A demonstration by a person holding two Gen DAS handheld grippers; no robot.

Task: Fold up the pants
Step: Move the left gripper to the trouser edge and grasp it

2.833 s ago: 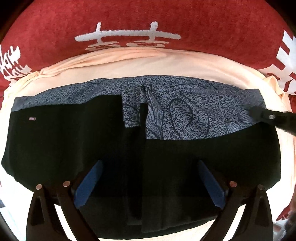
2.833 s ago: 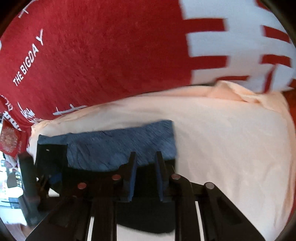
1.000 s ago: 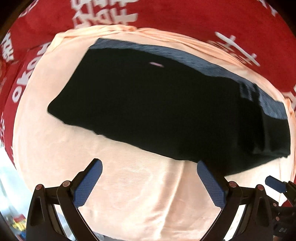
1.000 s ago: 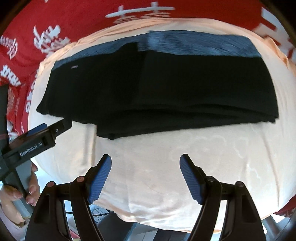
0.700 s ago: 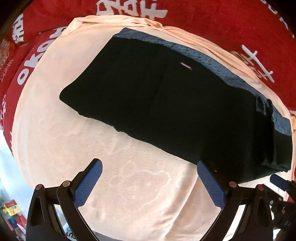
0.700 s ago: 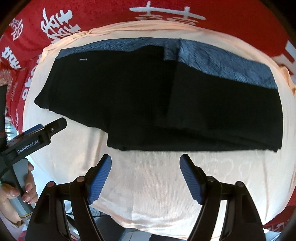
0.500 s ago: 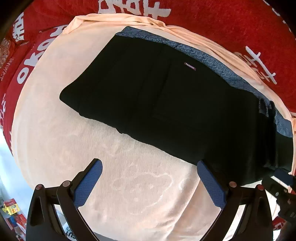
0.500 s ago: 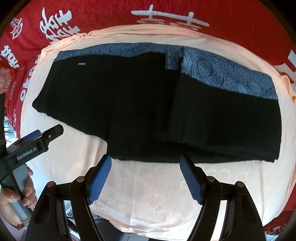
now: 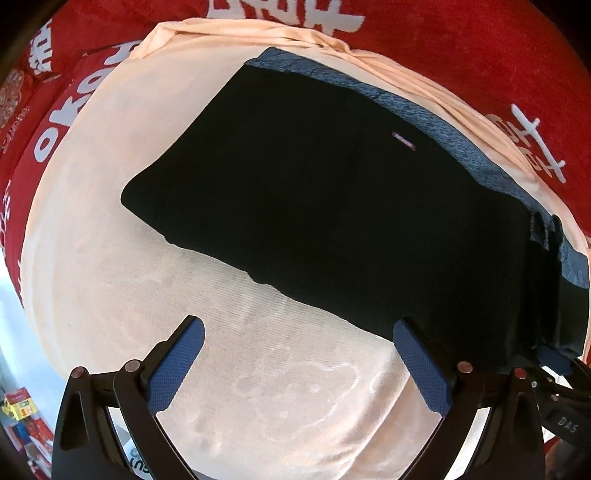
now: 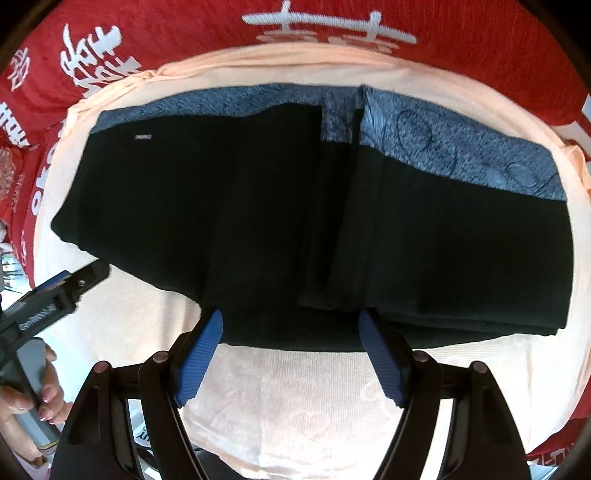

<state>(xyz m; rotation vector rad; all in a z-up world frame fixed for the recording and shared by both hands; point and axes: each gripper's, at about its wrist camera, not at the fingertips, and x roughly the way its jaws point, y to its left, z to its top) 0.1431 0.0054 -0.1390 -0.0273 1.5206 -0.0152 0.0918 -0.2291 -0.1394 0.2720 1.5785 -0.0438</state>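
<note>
We see the black pants (image 10: 258, 221) lying folded on a peach cloth (image 10: 295, 406) that covers the work surface, with a red fabric (image 10: 184, 29) printed in white Chinese characters showing beyond the cloth's far and left edges. The pants stretch across the cloth's middle, their blue-grey patterned waistband (image 10: 461, 155) running along the far side, nearest the cloth's far edge. A small pale brand tag (image 10: 143, 137) sits just below the waistband near the pants' left end; its lettering is too small for us to read.

Our right gripper (image 10: 291, 350) points down with its blue-padded fingers (image 10: 199, 354) spread wide, hovering over the pants' near hem and pinching nothing. Our left gripper (image 9: 295, 365) is likewise spread, above bare peach cloth at the near edge, its right finger just beside the pants' near hem; nothing lies between its pads. In the right wrist view the left gripper's body carries white lettering, blurred beyond reading, and a hand (image 10: 33, 402) grips its handle. In the left wrist view the letters "DAS" (image 9: 567, 424) show on the other gripper at the lower right.
</note>
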